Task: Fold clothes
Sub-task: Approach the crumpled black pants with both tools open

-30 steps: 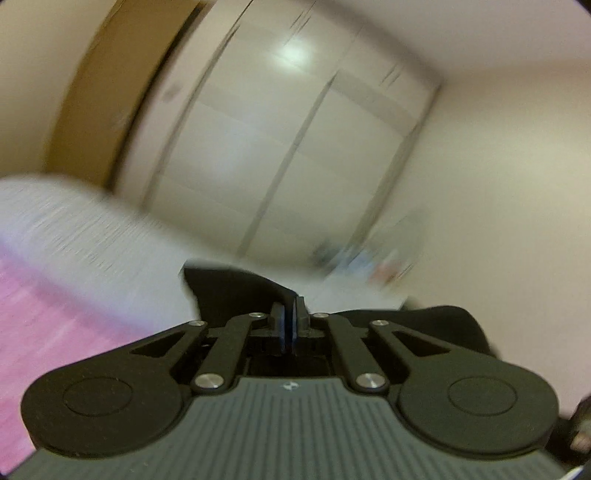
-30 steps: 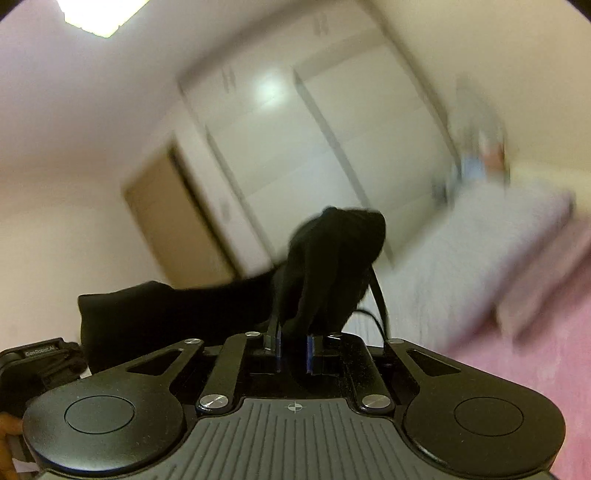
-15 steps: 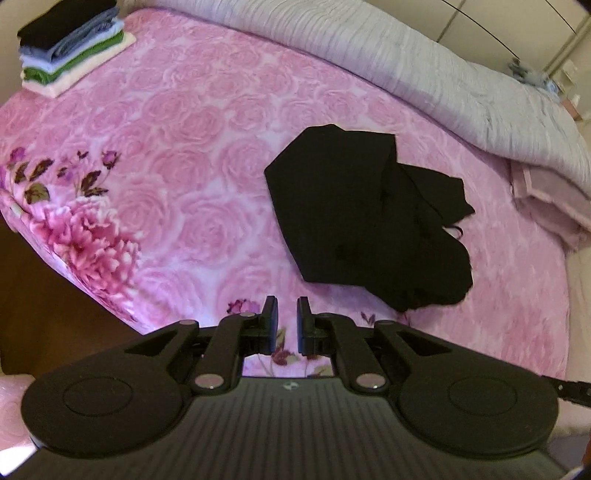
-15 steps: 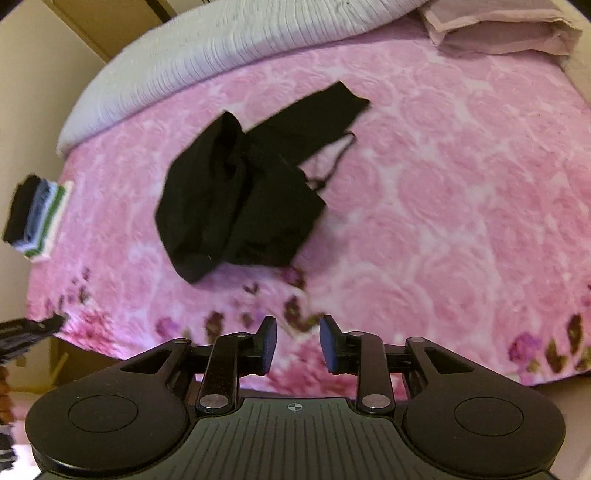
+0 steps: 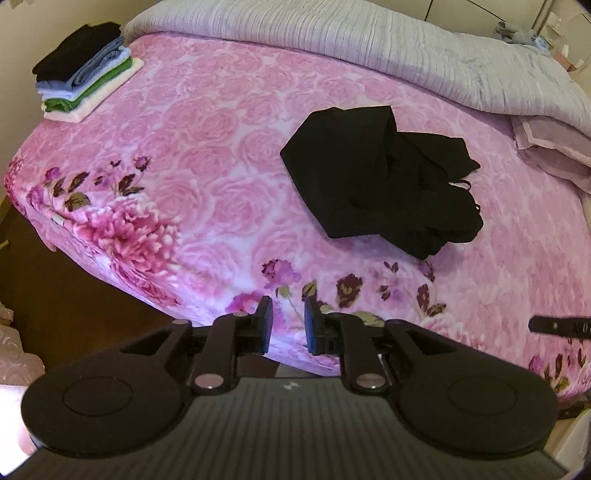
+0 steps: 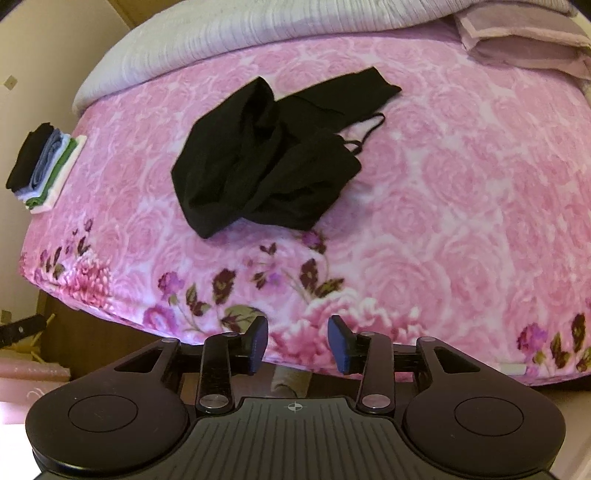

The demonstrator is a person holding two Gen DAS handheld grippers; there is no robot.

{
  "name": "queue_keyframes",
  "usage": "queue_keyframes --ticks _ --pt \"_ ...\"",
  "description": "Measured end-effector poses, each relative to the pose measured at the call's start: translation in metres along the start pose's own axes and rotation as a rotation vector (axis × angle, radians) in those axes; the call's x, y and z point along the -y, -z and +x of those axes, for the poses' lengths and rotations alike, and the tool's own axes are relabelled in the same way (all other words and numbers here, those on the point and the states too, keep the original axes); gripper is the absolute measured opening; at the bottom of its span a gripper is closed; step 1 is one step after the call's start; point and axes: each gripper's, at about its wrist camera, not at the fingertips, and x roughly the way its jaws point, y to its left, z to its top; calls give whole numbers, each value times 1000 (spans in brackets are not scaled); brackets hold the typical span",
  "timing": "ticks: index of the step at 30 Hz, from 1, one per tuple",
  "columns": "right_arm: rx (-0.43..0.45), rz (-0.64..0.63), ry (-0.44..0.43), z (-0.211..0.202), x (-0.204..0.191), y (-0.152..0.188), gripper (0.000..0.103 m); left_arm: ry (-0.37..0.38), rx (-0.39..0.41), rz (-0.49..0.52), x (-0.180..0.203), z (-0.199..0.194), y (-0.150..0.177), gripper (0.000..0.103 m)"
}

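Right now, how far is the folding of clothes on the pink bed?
Done: a neat stack of folded clothes sits at the far left corner of the pink floral blanket. In hand: nothing; the left gripper and right gripper are open and empty. Left: the crumpled black garment with thin straps lies unfolded mid-bed.

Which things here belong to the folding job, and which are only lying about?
For the job: black garment, crumpled on the pink blanket; left gripper and right gripper, both open; stack of folded clothes.

Lying about: grey quilt; pale cloth.
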Motion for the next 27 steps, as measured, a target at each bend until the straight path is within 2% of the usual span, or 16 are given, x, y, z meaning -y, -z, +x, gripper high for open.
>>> queue_keyframes --ticks 5,9,17,24,27 --pt "24 -16 7 -5 -12 -2 48 -9 12 23 -5 -10 8 14" --pt "34 3 30 -6 -19 -3 49 -1 24 69 -8 -4 -9 15" --pt "35 135 93 14 -47 -22 50 29 21 210 -31 26 -69 18" --pt "74 239 125 38 -96 -53 50 81 19 331 -65 59 -129 19" --pt "79 309 150 43 -100 -50 50 105 9 385 -76 72 -152 19"
